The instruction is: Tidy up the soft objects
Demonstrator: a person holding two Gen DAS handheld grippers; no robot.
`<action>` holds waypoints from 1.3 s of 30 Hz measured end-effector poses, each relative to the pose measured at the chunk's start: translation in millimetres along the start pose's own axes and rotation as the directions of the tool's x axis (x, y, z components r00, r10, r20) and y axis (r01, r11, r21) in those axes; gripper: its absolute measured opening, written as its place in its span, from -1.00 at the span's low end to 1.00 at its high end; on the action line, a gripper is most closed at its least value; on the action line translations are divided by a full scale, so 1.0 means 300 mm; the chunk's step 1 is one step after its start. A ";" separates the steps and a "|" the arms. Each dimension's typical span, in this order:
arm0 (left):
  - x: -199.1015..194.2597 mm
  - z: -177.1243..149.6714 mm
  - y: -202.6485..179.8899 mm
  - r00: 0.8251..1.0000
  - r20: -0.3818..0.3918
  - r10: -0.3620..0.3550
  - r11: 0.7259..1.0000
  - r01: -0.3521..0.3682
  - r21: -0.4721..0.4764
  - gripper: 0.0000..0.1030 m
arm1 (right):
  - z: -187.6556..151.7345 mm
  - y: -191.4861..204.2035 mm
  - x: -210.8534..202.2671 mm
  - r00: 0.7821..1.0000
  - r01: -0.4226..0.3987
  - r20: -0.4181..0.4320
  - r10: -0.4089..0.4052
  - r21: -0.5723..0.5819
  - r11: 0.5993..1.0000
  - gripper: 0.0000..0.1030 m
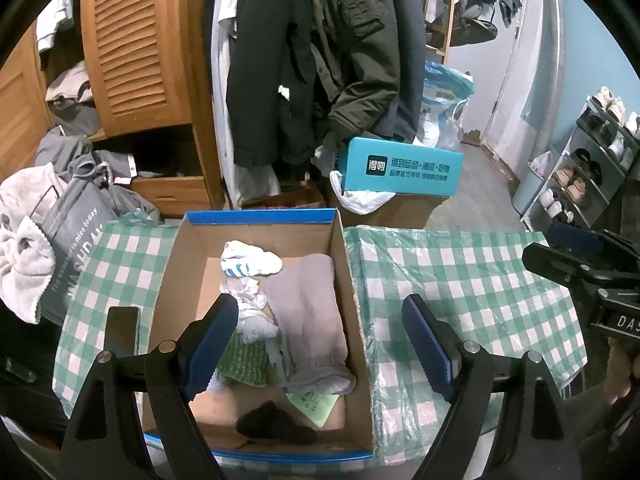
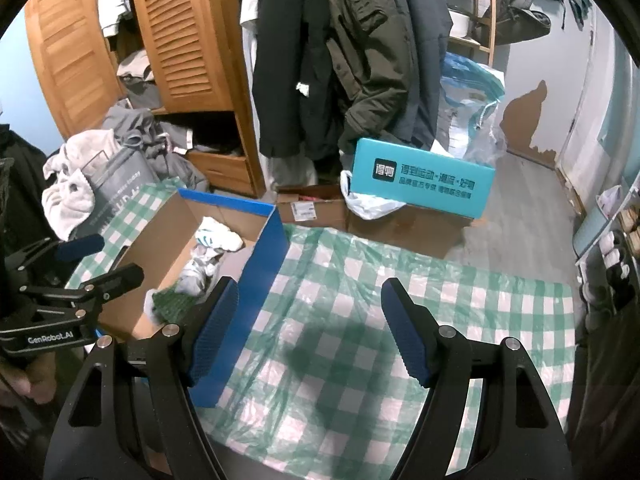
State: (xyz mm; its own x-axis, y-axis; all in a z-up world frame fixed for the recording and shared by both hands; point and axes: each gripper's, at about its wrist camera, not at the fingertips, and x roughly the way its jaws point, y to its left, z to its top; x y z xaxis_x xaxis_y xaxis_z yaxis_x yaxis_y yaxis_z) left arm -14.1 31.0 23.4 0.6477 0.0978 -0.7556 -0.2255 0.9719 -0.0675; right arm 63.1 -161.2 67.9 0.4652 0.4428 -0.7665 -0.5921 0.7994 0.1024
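Green-checked cloth (image 1: 472, 280) covers the table, with a louvred wooden wardrobe (image 1: 140, 40) and hanging coats (image 1: 304, 60) behind. At left, a grey bag (image 1: 76, 240) with pale towels leans beside an open cardboard box (image 1: 168, 280). Inside lie white socks (image 1: 250, 262), a green cloth (image 1: 244, 356), a grey sock (image 1: 308, 320) and a dark one (image 1: 272, 424). The left gripper (image 1: 320, 344) hovers above the box, jaws spread and empty. The right gripper (image 2: 310, 332) hangs over bare cloth, also wide apart, holding nothing.
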 end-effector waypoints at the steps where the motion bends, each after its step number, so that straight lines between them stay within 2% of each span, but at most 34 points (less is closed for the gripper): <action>1: 0.000 0.000 0.000 1.000 -0.001 -0.001 1.000 0.001 -0.001 0.66 | 0.000 0.000 0.000 1.000 -0.002 -0.001 0.002 0.000 1.000 0.43; 39: -0.003 -0.009 -0.012 0.999 -0.030 -0.015 1.000 0.015 0.003 0.66 | -0.001 -0.005 -0.002 1.000 -0.002 -0.004 0.002 -0.004 1.000 0.43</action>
State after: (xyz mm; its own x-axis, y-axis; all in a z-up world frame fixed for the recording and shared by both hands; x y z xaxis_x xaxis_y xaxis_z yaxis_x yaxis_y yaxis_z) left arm -15.8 26.8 22.5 0.6290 0.0767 -0.7736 -0.2132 0.9740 -0.0768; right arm 63.6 -162.7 68.0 0.4612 0.4425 -0.7691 -0.5958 0.7967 0.1012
